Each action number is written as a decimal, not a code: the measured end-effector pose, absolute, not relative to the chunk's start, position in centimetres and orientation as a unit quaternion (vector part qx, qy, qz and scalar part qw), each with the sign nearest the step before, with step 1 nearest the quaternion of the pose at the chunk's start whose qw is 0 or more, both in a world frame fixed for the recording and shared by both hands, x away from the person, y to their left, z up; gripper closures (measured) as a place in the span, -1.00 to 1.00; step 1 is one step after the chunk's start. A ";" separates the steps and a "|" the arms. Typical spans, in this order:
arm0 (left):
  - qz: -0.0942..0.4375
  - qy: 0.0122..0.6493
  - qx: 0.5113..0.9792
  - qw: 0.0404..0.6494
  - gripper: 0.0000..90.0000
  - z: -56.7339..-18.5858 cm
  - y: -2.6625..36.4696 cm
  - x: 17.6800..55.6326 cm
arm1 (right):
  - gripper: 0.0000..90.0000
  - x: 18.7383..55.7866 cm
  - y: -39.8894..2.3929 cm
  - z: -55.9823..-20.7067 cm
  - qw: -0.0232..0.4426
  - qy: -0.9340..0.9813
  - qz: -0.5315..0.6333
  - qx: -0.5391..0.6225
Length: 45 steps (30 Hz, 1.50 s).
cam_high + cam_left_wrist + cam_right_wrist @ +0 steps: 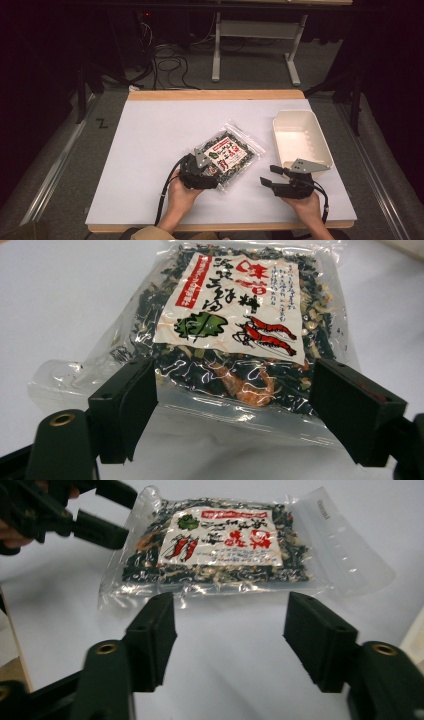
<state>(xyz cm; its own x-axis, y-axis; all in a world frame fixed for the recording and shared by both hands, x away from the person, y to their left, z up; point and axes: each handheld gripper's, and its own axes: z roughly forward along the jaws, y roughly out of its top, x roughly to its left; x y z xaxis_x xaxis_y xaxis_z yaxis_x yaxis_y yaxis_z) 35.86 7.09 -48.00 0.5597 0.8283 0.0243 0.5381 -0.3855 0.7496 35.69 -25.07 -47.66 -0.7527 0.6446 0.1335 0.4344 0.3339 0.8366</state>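
White tabletop (150, 150) with wooden edge, dark floor and cables beyond. Clear bag of dried seaweed mix (231, 153) flat at mid-table, red-and-white label up, lying diagonally, just left of empty cream bin (301, 140) near right edge. Left gripper (202, 172) at bag's near-left end, jaws spread wide either side of that end, nothing clamped; right gripper (270, 176) near-right, just in front of bin, jaws wide apart, empty, apart from bag.
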 end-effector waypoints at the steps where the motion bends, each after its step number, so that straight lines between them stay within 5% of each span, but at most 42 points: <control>1: 0.203 0.422 0.808 0.357 -0.55 -48.2 7.1 35.8 | -0.13 36.2 -25.0 -47.0 0.111 0.808 0.471 0.336; 19: 0.180 0.431 0.804 0.368 -0.55 -49.3 8.4 35.6 | -0.10 44.1 -21.0 -43.3 0.115 0.837 0.382 0.375; 32: 0.174 0.435 0.803 0.369 -0.54 -49.5 8.6 35.4 | -0.16 46.6 -18.3 -41.9 0.120 0.846 0.324 0.407; 45: 0.167 0.433 0.807 0.366 -0.54 -49.7 9.2 34.8 | -0.21 49.6 -16.9 -43.6 0.087 0.848 0.250 0.459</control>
